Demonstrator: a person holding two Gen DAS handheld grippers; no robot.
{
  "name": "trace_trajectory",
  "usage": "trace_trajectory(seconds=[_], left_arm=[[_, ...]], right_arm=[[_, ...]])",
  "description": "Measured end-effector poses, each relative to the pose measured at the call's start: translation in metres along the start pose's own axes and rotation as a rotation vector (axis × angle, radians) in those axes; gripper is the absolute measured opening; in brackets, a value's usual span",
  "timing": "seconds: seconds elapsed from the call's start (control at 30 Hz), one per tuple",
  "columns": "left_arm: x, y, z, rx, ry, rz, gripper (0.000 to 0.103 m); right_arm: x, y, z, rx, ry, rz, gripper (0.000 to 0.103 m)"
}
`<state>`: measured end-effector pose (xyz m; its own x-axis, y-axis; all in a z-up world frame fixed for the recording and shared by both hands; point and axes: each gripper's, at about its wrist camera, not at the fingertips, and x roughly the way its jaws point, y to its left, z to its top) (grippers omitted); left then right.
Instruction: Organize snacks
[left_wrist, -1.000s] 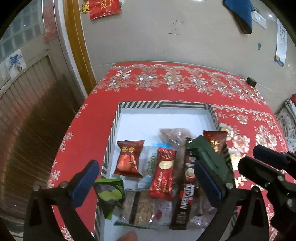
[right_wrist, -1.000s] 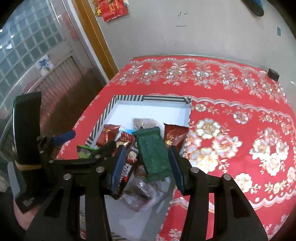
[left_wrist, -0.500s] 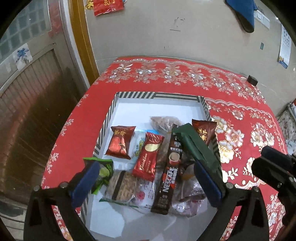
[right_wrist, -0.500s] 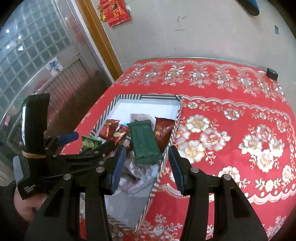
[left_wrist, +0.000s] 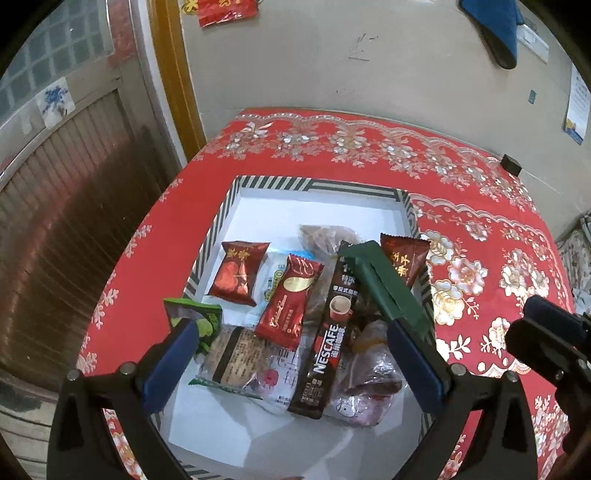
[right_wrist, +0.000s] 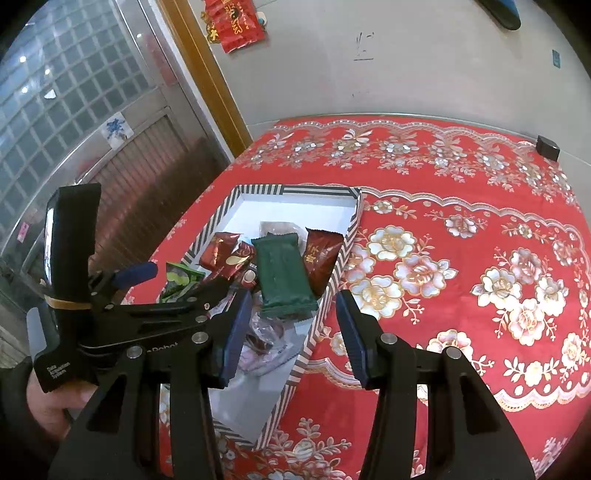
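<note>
A striped-rim box (left_wrist: 218, 225) with a white floor sits on the red flowered tablecloth (right_wrist: 461, 236). Inside lie several snacks: a dark green packet (left_wrist: 384, 288) on top by the right wall, a Nescafe stick (left_wrist: 328, 343), two red packets (left_wrist: 238, 273) and a brown-red packet (left_wrist: 404, 258). A lime-green packet (left_wrist: 192, 314) leans over the left rim. My left gripper (left_wrist: 293, 363) hangs open above the box's near half, holding nothing. My right gripper (right_wrist: 293, 332) is open over the box's right wall (right_wrist: 332, 284), just short of the green packet (right_wrist: 282, 277).
The table's left edge drops off next to a door frame (left_wrist: 173, 74) and a shutter. A wall runs behind the table. A small black block (right_wrist: 547, 146) sits at the far right corner. A person's hand (right_wrist: 48, 402) holds the left gripper's handle.
Both grippers have drawn back from the box, so more of its near floor shows. The green packet stays in the box. Neither gripper's jaws have moved.
</note>
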<state>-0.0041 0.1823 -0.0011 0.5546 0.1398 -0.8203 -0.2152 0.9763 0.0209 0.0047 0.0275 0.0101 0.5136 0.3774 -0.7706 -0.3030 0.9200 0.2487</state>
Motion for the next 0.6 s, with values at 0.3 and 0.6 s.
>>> trace_trajectory(seconds=[0.3, 0.6], left_arm=[[0.0022, 0.0033, 0.0009, -0.011, 0.015, 0.009, 0.103], [0.0054, 0.0073, 0.0008, -0.025, 0.031, -0.011, 0.103]], right_arm=[[0.0000, -0.0020, 0.0011, -0.009, 0.003, 0.008, 0.047], [0.0025, 0.0006, -0.0012, -0.010, 0.013, 0.015, 0.047]])
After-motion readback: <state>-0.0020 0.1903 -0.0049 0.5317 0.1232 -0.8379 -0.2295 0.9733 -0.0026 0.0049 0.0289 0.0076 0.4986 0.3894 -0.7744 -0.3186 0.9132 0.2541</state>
